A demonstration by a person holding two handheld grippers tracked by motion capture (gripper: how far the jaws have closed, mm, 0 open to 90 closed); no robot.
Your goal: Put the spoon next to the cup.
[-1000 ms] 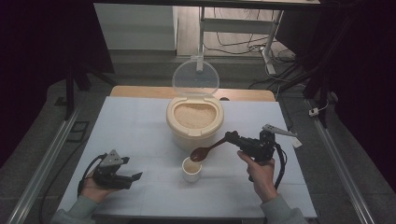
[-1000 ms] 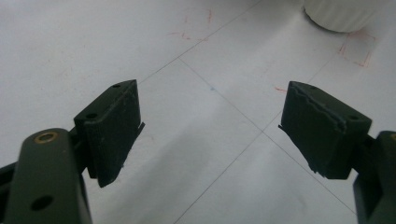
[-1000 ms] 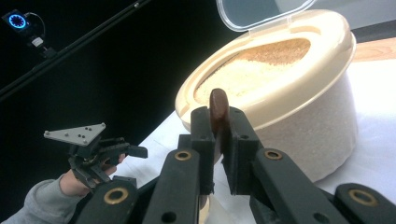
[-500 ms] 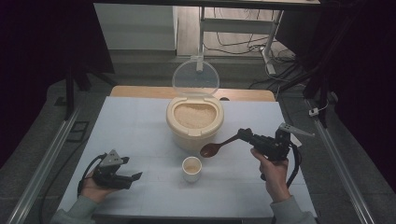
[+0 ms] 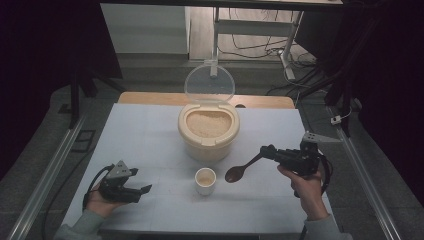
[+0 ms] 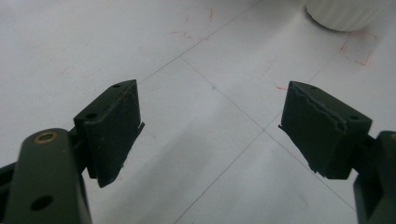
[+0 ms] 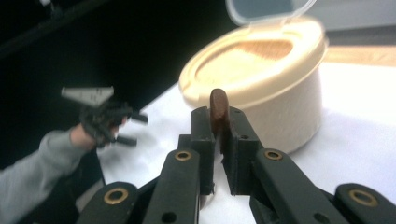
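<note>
From above, the right gripper [image 5: 266, 151] clamps a wooden spoon [image 5: 236, 173] just right of the small cup [image 5: 205, 180] – likely between scoops, so next comes the open rice bin [image 5: 208, 131]. The left gripper [image 6: 210, 126] rests agape, holding nothing. The right gripper view shows the handle pinched.

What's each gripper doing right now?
Left gripper: open, holding nothing.
Right gripper: shut on the wooden spoon.

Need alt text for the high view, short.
A person's right hand-held gripper holds a brown spoon by its handle, bowl beside a small white cup. Behind the cup, a cream container of grain stands with its clear lid raised. The left hand-held gripper rests open on the white table.
</note>
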